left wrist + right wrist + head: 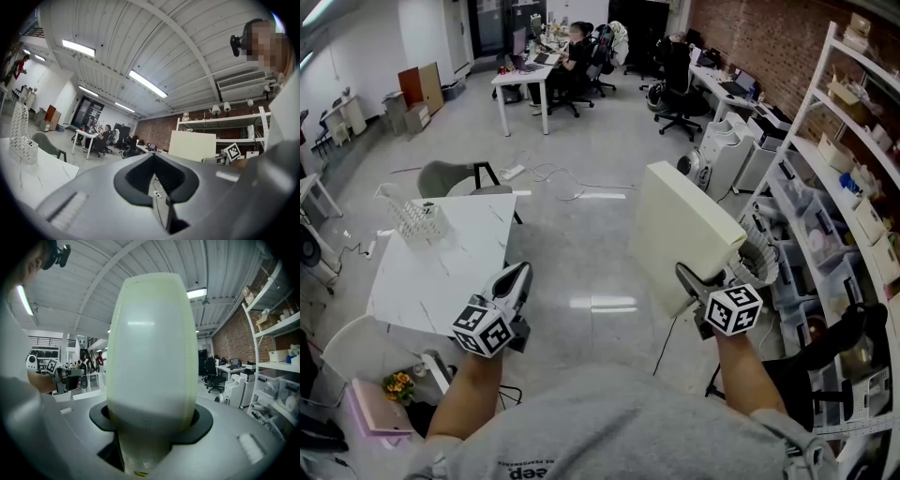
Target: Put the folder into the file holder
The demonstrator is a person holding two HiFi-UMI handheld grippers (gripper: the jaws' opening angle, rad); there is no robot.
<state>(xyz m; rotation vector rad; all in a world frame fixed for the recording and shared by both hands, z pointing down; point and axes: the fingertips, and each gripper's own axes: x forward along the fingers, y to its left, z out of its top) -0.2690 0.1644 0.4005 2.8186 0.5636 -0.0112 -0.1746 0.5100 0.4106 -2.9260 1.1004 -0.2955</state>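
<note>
Pinched between the jaws of my right gripper [690,284] is the folder [684,225], a thick cream-coloured one. It is gripped at its near lower edge and stands up tilted in the air over the grey floor [581,253]. It hangs to the right of the white table [441,277], well apart from it. My left gripper [521,274] is at the table's near right edge, its jaws pressed together with nothing between them. The file holder [417,218], a white mesh one, stands near the table's far left corner, well apart from the folder. A grey chair [450,175] sits just beyond the table. Storage shelves [853,197] run along the right, near the folder.
</note>
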